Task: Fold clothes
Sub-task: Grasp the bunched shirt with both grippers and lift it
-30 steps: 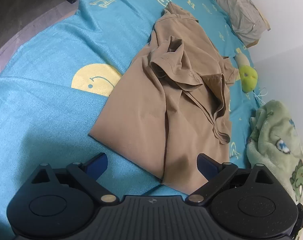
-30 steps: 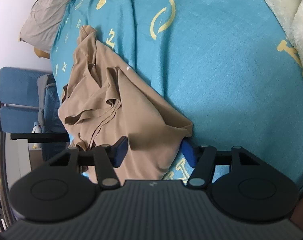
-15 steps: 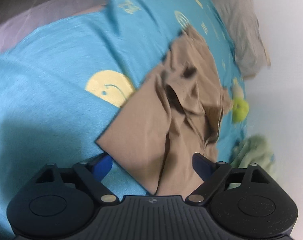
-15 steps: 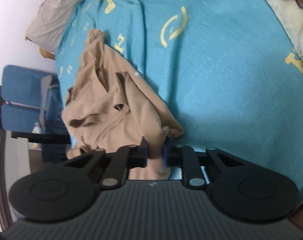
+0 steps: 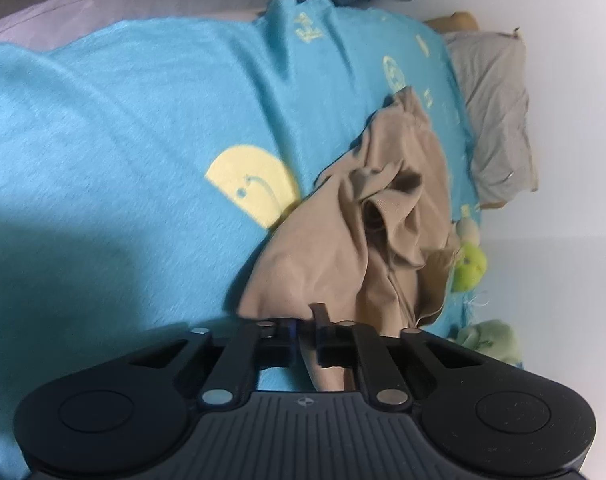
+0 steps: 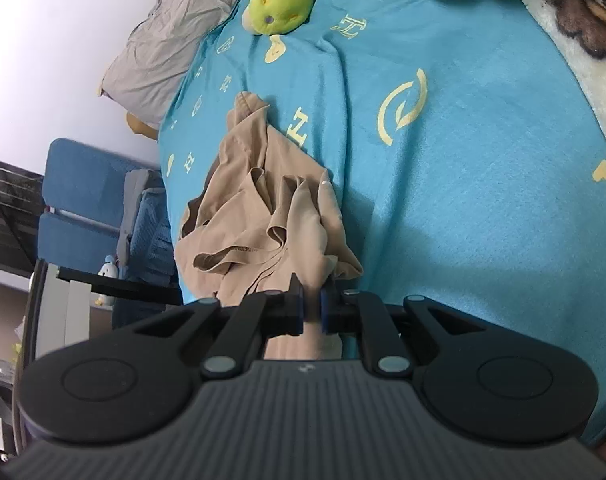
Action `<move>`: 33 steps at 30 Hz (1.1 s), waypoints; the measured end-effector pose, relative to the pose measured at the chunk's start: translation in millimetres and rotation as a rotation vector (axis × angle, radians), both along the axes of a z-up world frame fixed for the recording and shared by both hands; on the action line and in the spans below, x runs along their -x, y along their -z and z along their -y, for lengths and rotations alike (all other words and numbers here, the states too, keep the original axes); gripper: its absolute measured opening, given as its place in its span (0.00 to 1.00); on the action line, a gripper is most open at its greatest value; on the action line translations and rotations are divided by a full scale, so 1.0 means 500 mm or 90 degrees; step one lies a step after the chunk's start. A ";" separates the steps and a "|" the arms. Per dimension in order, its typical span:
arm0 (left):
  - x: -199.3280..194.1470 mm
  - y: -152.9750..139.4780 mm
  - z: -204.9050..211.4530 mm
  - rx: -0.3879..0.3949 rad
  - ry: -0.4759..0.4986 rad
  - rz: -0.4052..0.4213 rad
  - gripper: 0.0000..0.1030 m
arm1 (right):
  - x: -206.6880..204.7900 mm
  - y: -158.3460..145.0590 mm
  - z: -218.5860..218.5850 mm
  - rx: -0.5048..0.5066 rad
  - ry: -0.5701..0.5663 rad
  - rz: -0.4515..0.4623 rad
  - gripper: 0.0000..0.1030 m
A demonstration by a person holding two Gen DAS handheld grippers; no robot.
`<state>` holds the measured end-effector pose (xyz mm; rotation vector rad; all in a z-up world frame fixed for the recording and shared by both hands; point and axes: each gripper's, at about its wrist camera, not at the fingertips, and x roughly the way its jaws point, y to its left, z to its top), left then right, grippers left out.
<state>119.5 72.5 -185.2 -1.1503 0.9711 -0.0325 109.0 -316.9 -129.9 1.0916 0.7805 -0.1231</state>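
A tan garment [image 5: 343,248] lies crumpled on a blue blanket [image 5: 123,140] with yellow prints. My left gripper [image 5: 305,330] is shut on the garment's near hem, and the cloth hangs down between the jaws. In the right wrist view the same tan garment [image 6: 263,208] stretches away from me. My right gripper [image 6: 311,308] is shut on its other near corner, and cloth bunches just past the jaws. The garment's far end lies rumpled toward the pillow.
A grey pillow [image 5: 499,120] lies at the head of the bed. A green plush toy [image 6: 281,4] sits near it. A pale green blanket [image 5: 491,340] and a cream fleece [image 6: 563,20] lie at the bed's side. A blue chair [image 6: 87,208] stands beside the bed.
Both grippers closed from open onto the garment's near edge, the right one first. The garment has been pulled up and bunched, and both views have swung.
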 end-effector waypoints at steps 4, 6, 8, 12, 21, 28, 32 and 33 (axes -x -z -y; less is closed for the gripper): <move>0.008 -0.043 0.004 -0.021 -0.011 0.089 0.04 | 0.005 -0.012 0.003 -0.007 0.008 0.018 0.09; 0.017 -0.079 0.008 -0.033 -0.014 0.142 0.04 | 0.015 -0.032 0.007 -0.015 0.005 0.029 0.09; 0.030 -0.116 0.012 -0.043 -0.013 0.188 0.04 | 0.034 -0.060 0.008 -0.011 -0.001 0.052 0.09; 0.075 -0.193 0.021 -0.065 0.000 0.252 0.04 | 0.073 -0.106 0.008 0.002 -0.002 0.079 0.09; 0.298 -0.316 0.029 -0.078 -0.002 0.295 0.03 | 0.241 -0.201 0.016 0.027 -0.019 0.124 0.09; 0.271 -0.362 0.036 -0.102 0.005 0.270 0.04 | 0.223 -0.229 0.028 0.024 0.000 0.113 0.09; 0.166 -0.350 0.042 -0.124 -0.004 0.237 0.04 | 0.119 -0.214 0.029 0.020 -0.002 0.087 0.09; 0.134 -0.344 0.044 -0.132 -0.007 0.230 0.04 | 0.086 -0.210 0.027 0.023 -0.007 0.082 0.09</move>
